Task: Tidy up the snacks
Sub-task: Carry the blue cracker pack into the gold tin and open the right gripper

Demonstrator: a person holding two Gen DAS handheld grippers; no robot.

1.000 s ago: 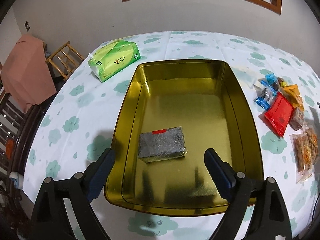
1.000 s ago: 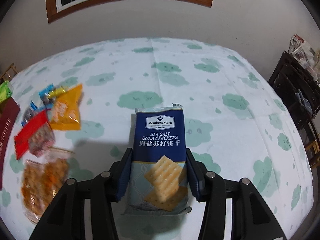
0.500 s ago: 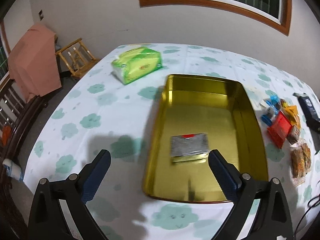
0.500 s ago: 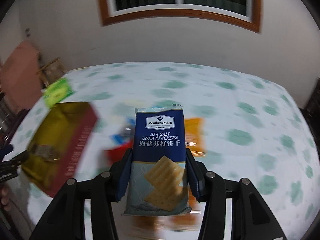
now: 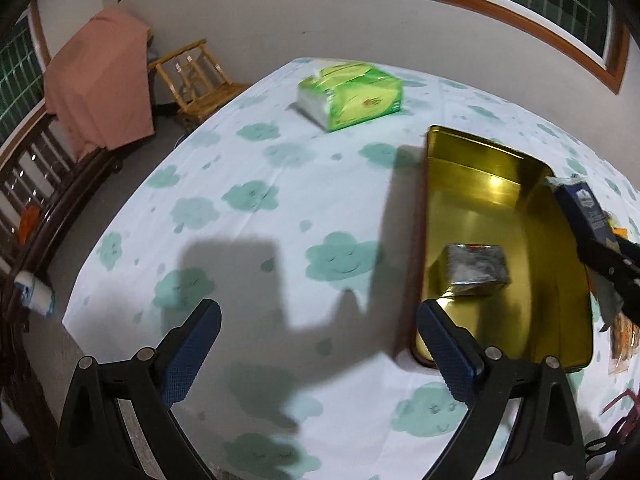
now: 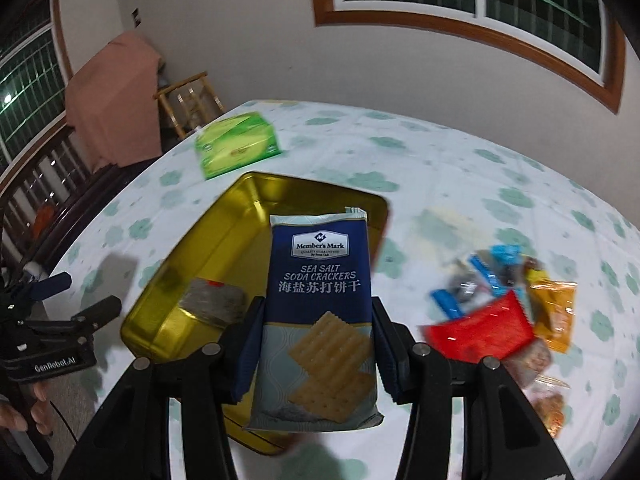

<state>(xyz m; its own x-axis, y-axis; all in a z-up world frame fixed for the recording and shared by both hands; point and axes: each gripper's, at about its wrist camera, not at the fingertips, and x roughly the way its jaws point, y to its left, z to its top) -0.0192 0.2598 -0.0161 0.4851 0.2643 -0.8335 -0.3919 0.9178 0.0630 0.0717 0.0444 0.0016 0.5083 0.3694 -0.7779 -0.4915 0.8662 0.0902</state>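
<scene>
The right gripper (image 6: 318,344) is clamped on a blue packet of Member's Mark sea salt soda crackers (image 6: 319,304), its pads pressing both long edges, and the packet stands upright above the near end of the gold tin tray (image 6: 224,220). In the left wrist view the same cracker packet (image 5: 582,208) enters at three o'clock, over the tray's right wall (image 5: 560,216).

The left gripper (image 5: 316,344) has its jaws spread wide with nothing between them; it hangs over the bare cloud-print tablecloth (image 5: 248,200), its right finger (image 5: 446,346) just in front of the tray's near corner.

Inside the tray lies a grey foil packet with a red tab (image 5: 476,268), towards the near end. A green tissue pack (image 5: 352,94) sits on the cloth at twelve o'clock, well apart from the tray.

In the right wrist view a heap of loose snacks lies on the cloth at three o'clock: a red packet (image 6: 484,330), an orange packet (image 6: 556,312) and small blue wrappers (image 6: 488,272). They are blurred. A wooden chair (image 5: 192,76) and a pink cloth (image 5: 100,84) stand beyond the table at ten o'clock.
</scene>
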